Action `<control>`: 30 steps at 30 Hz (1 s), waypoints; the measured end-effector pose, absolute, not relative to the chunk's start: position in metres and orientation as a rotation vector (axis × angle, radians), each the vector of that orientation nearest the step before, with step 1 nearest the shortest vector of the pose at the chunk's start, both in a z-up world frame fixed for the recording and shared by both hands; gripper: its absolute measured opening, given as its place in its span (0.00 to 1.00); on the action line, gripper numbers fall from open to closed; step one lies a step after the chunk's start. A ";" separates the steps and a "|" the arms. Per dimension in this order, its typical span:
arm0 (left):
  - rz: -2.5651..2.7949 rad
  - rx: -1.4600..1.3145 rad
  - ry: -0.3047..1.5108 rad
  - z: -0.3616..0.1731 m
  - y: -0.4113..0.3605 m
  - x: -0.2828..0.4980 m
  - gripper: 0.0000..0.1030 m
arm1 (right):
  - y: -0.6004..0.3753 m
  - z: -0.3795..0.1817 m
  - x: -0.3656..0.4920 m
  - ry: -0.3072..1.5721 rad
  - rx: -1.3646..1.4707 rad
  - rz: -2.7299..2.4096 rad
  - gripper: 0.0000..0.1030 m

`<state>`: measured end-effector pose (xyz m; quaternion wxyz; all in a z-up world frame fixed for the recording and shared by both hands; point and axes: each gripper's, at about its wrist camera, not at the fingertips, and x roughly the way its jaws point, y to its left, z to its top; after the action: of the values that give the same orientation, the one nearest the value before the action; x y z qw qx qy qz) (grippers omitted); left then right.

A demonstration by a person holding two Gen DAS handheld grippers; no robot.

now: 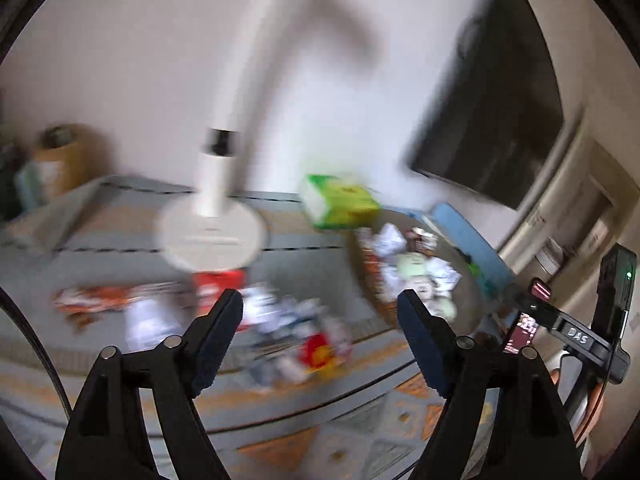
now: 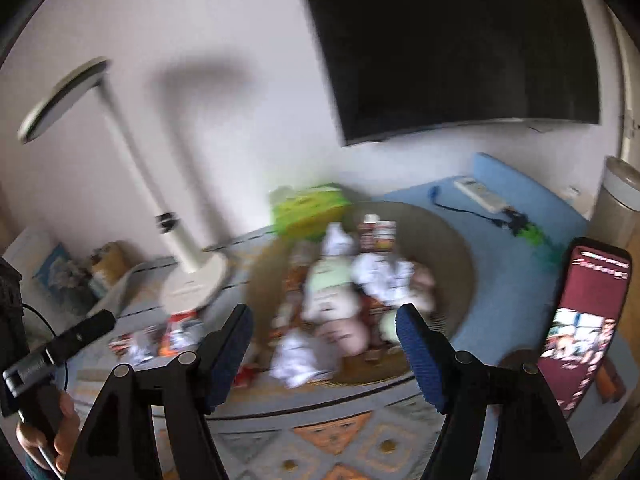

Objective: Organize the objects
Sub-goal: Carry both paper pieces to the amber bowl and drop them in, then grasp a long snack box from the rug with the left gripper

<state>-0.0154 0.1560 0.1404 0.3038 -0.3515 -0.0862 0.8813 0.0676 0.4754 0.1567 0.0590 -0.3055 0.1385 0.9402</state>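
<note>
Both the left hand-held gripper [image 1: 320, 312] and the right hand-held gripper [image 2: 324, 326] gape wide and empty above the tabletop [image 1: 100, 240], loose packets [image 1: 304, 336] lying near-left of the heaped basket [image 2: 452, 248], where a hasty reach could scatter them.

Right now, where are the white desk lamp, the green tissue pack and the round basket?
white desk lamp [image 1: 212, 236], left wrist view, on its round base.
green tissue pack [image 1: 340, 202], left wrist view, on its front face.
round basket [image 2: 452, 248], right wrist view, on its bare inner wall.
</note>
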 end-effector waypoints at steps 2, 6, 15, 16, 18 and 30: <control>2.401 -0.938 -0.271 0.133 0.120 -0.012 0.94 | 0.456 0.156 0.066 0.418 -0.933 2.908 0.77; 2.511 -1.025 -0.326 0.102 0.058 -0.017 0.98 | 0.415 0.136 0.057 0.467 -1.020 3.034 0.80; 2.646 -1.181 -0.009 0.045 0.031 -0.064 0.98 | 0.331 0.042 0.037 0.143 -1.251 3.019 0.80; 2.655 -1.178 0.079 0.042 0.036 -0.073 0.98 | 0.328 0.035 0.035 0.108 -1.260 3.017 0.80; 2.656 -1.140 0.233 0.040 0.045 -0.089 0.98 | 0.326 0.023 0.035 0.078 -1.286 3.015 0.80; 2.320 -1.148 0.560 0.018 0.088 -0.144 0.60 | 0.319 0.018 0.033 0.019 -1.315 3.024 0.80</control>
<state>-0.1438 0.0884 0.0180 0.2441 -0.4203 0.2052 0.8495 0.0328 0.3189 0.0179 -0.0780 -0.3975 0.0057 0.9142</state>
